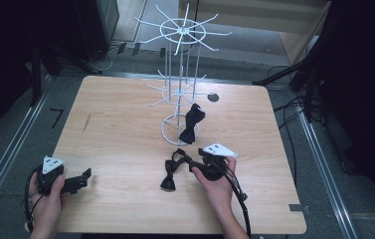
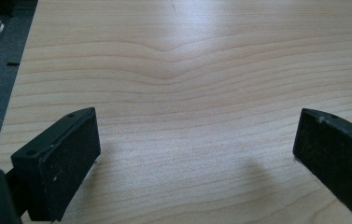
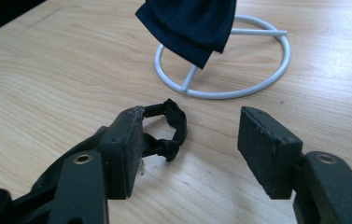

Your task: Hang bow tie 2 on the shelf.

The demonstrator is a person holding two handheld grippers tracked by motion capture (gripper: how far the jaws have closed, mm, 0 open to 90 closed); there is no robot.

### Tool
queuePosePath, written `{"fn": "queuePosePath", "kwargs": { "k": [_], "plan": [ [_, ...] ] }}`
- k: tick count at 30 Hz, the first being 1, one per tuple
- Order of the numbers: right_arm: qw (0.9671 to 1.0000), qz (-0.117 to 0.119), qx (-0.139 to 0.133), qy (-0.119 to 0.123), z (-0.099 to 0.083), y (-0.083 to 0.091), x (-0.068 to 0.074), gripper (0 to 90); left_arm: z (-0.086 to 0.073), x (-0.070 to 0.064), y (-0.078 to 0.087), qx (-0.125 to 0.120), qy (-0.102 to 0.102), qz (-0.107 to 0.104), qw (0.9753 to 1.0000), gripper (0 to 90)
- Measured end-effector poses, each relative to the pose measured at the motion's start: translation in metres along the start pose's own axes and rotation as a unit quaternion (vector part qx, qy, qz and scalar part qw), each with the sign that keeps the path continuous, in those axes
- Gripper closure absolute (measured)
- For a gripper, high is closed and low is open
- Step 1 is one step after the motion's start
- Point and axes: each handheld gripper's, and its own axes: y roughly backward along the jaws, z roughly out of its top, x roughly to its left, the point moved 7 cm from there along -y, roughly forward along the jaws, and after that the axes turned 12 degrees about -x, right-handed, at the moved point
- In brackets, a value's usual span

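While the right gripper (image 3: 190, 149) stands wide open, the bow tie (image 1: 171, 172) lies on the table (image 1: 125, 129), its strap (image 3: 173, 128) just beside the left jaw.

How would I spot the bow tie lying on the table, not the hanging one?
Start at the white wire stand in the middle of the wooden table. Just in front of its ring base lies a black bow tie, beside the right claw. Unlike the bow tie hanging on the stand, it lies flat, strap looped.
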Motion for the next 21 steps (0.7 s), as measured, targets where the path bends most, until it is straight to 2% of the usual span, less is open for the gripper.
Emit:
{"fn": "queuePosePath", "kwargs": {
  "k": [3, 5, 11, 21],
  "plan": [
    [1.0, -0.005, 0.001, -0.002, -0.001, -0.005, -0.002, 43.9, 0.0, 0.0, 0.0, 0.0, 0.0, 0.0, 1.0, 1.1],
    [0.9999, -0.007, 0.01, -0.011, -0.005, -0.011, -0.003, 46.7, 0.0, 0.0, 0.0, 0.001, 0.0, 0.001, 1.0, 1.1],
    [0.9995, -0.009, 0.028, -0.014, -0.014, -0.022, -0.005, 50.7, 0.0, 0.0, 0.0, 0.001, 0.0, 0.001, 1.0, 1.1],
    [0.9992, -0.006, 0.038, 0.0, -0.019, -0.028, -0.001, 55.8, 0.0, 0.0, 0.0, 0.0, -0.001, -0.001, 1.0, 1.0]
  ]
}}
